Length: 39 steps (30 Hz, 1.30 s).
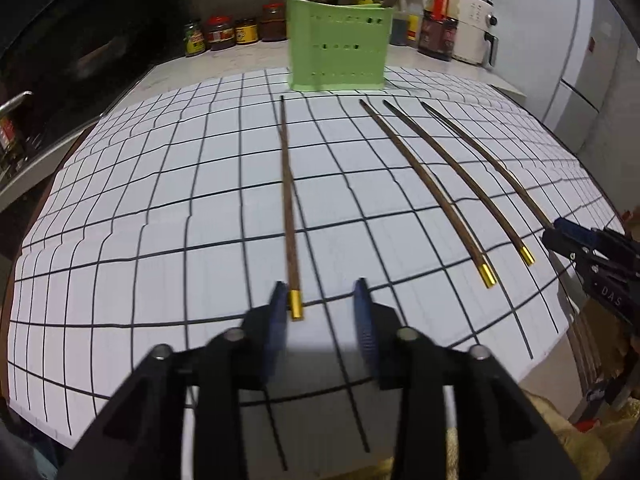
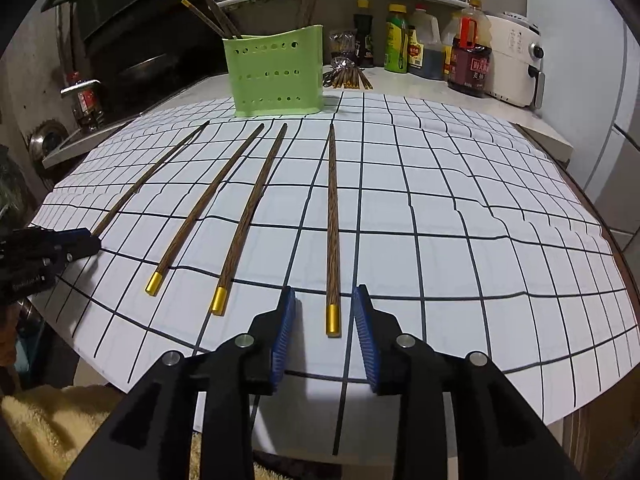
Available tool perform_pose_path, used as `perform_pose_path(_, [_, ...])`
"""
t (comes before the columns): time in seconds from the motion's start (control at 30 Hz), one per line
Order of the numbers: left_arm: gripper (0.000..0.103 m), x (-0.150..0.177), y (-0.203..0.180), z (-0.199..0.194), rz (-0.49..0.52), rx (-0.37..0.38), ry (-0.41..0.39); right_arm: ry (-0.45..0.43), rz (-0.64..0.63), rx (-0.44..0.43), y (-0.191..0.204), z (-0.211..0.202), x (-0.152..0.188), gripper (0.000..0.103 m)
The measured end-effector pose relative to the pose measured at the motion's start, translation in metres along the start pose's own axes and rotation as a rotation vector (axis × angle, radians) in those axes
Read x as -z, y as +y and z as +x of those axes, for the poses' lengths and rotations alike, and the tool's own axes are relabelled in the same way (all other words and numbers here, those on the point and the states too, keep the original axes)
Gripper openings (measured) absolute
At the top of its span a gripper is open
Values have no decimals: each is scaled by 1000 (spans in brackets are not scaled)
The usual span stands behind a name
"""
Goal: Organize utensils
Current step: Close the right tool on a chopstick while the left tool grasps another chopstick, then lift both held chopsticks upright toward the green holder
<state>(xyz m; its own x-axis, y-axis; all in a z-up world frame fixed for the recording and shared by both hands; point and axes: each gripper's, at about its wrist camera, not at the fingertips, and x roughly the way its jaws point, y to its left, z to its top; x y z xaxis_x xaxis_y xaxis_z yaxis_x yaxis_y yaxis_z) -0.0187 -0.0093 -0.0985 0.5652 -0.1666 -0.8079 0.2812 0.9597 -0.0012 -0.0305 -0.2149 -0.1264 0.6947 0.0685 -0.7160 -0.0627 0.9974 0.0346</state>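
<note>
Four brown wooden chopsticks with gold end caps lie on the white grid-lined mat, tips toward the pale green perforated plastic holder at 12 o'clock.

Right gripper: spread, straddling the rightmost chopstick at its cap.

Left gripper: spread, leftmost chopstick just inside its left pad.

Judgement: centre each cap before closing. Pinch above the metal. Lift level, then tip upright over the holder.

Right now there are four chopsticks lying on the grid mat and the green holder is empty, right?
Not quite. Four chopsticks do lie on the grid mat, but the green holder is not empty: the right wrist view shows several chopsticks standing in it.
</note>
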Motion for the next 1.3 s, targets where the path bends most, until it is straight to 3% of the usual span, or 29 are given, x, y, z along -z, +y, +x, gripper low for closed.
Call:
perform_pose_path(0.27, [37,-7,12,5,-56,-42,-11,-33,41,-11,-6,4,-2,31])
perform_pose_path(0.43, [35,-11,9,10,-36,-87,-35,-48,13,16,-4,6,-3,30])
perform_pose_path(0.5, [33,-12,8,12,-29,-100,-50,-54,11,24,-4,5,-1,23])
perform_pose_path(0.67, [7,-11,6,13,13,-149,-76,-76,28,35,-6,1,6,9])
perform_pose_path(0.77, [7,-9,6,11,17,-143,-77,-85,-4,64,1,-1,8,7])
perform_pose_path(0.87, [7,-7,9,6,2,-95,-74,-93,25,34,-2,-5,7,7])
perform_pose_path(1.07, [7,-15,18,-33,-17,-59,-200,-174,66,-20,-10,-34,-15,7])
perform_pose_path(1.3, [7,-55,32,-107,-17,-32,-482,-335,93,-63,-18,-82,-68,7])
